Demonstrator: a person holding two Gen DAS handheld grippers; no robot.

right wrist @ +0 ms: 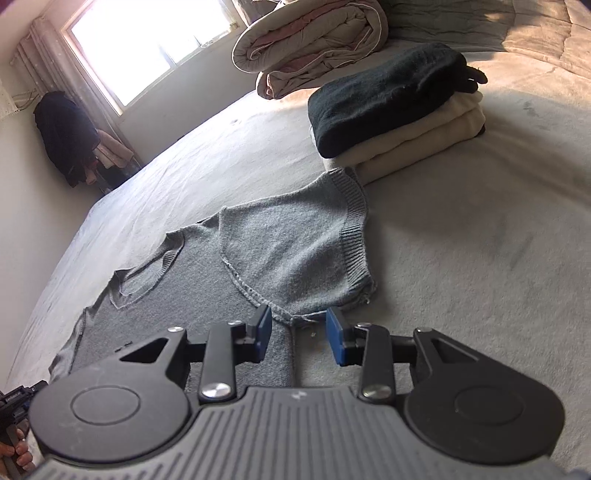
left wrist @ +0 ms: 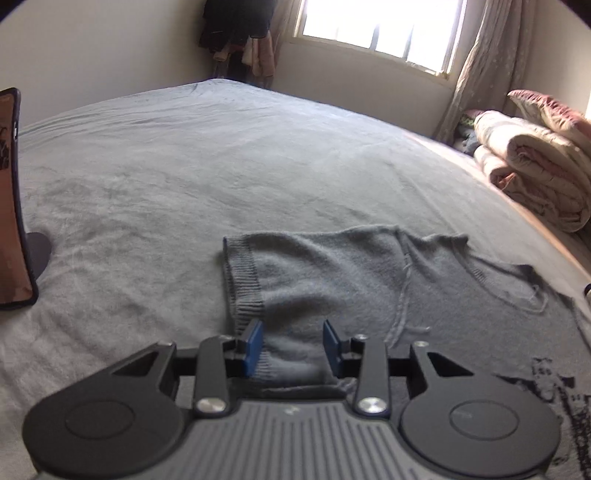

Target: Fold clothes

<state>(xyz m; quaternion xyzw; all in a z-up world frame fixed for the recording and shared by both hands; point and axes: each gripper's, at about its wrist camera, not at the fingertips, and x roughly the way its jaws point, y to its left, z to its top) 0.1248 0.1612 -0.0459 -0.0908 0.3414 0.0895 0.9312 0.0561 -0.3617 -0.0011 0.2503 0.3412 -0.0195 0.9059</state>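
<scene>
Since the grey sweater [right wrist: 288, 240] on the bed [right wrist: 461, 258] looks soft, light and floppy, pinch its ribbed hem; left gripper [left wrist: 293, 345] and right gripper [right wrist: 299, 332] jaws both apart, clamping nothing.

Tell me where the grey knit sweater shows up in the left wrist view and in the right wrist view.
Left wrist view: the grey knit sweater lies low and centre-right, its ribbed hem on the left.
Right wrist view: it lies in the middle, ribbed hem on the right, just below the folded stack.
Shared landmark: the bright window, top centre-right in the left view, top left in the right.
</scene>
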